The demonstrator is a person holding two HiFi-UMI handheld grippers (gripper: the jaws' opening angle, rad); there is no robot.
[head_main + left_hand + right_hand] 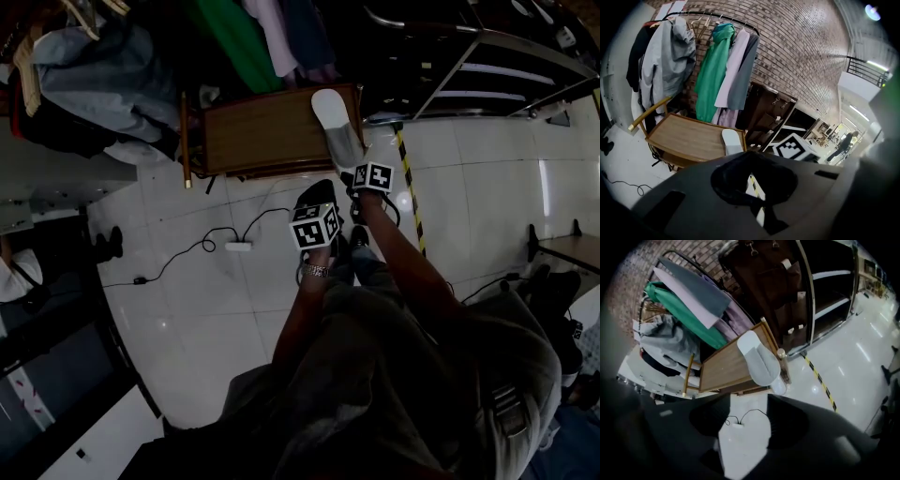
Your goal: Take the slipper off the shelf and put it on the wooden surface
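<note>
A white slipper [335, 120] lies on the right end of the wooden surface [262, 136], its near end hanging over the front edge. My right gripper [352, 161] is just in front of that end. In the right gripper view the slipper [759, 359] rests on the wood [723, 367] ahead of the right gripper [744, 427], which is open. Only floor shows between its jaws. My left gripper [317, 195] hangs lower, over the floor tiles. Its view shows the slipper [732, 140] on the wood [689, 138] beyond the left gripper [754, 188], whose pads stand almost together with nothing between them.
Clothes [712, 70] hang on a rack behind the wooden surface. A metal shelf unit [487, 66] stands to the right. Yellow-black tape [409, 183] runs across the white tiles. A power strip [237, 246] with a black cable lies on the floor at the left.
</note>
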